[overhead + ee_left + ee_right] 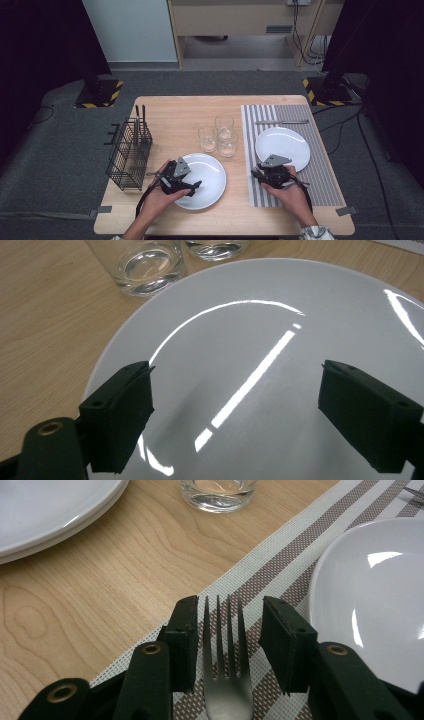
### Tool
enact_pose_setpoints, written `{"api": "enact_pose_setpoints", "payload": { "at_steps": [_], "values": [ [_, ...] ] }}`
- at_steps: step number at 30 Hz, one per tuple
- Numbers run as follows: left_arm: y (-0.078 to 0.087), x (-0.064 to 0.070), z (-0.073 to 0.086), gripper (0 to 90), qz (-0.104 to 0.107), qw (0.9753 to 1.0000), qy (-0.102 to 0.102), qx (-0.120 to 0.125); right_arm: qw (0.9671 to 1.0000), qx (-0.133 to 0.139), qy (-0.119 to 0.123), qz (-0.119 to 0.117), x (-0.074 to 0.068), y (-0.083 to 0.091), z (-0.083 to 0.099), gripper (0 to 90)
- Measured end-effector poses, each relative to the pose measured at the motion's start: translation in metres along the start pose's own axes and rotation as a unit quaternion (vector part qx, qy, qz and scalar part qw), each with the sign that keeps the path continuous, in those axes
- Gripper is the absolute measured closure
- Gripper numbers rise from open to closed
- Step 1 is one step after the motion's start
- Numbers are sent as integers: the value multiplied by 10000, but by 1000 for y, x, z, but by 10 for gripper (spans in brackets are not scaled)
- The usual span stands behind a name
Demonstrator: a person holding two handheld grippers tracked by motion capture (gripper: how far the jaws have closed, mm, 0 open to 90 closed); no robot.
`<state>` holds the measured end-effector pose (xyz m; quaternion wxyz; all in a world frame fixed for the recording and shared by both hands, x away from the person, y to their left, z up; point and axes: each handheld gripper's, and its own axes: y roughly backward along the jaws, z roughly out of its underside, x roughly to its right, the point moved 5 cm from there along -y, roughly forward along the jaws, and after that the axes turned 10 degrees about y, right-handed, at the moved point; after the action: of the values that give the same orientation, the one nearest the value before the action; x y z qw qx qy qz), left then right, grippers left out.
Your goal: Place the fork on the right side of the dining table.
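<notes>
Fork [223, 650] between right gripper [226, 630] fingers

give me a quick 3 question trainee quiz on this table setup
1. True or false: the right hand-held gripper has a fork between its jaws.
2. How many glasses stand on the table?
3. The left hand-held gripper hovers over: A) the wire basket B) a white plate C) the striped mat

Key: 1 true. 2 three. 3 B; its jaws stand wide apart above the plate.
</notes>
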<state>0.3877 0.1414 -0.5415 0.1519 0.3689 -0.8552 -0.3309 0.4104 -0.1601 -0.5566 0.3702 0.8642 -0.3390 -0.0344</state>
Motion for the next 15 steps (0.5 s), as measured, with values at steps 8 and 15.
{"api": "enact_pose_setpoints", "payload": {
  "at_steps": [8,15],
  "values": [
    [-1,0,0,136,3,10000,4,1,9999,-59,61,-75,-2,-2,1,635],
    [-1,0,0,135,4,10000,7,-1,10000,-40,52,-56,-1,-2,1,663]
  ]
}}
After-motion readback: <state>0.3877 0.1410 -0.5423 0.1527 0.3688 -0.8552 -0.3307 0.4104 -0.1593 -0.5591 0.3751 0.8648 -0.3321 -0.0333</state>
